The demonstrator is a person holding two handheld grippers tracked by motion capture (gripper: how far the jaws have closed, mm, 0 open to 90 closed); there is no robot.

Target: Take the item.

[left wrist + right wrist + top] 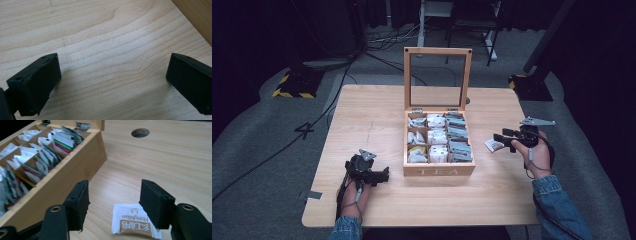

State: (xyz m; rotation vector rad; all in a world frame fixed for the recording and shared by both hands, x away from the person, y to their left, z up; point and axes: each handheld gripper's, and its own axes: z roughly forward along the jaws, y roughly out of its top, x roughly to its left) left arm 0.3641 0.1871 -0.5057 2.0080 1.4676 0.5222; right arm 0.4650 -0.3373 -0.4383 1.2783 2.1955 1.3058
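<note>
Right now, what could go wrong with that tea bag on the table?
The tea bag lies flat on the table, under the open right gripper. Flat packets may be hard to pinch, so the jaws might slide over it or push it along. It also lies close to the tea box, so a careless reach might bump the box wall. The rightmost compartments look crammed, so a packet pushed in there might crumple or stick out.

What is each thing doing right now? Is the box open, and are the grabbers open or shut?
Wooden tea box: glass-paned lid up, compartments full of sachets.
White and brown tea sachet: flat on the wooden table, beside the box, not gripped.
Left gripper: jaws open, nothing between.
Right gripper: jaws open above the sachet.
</note>
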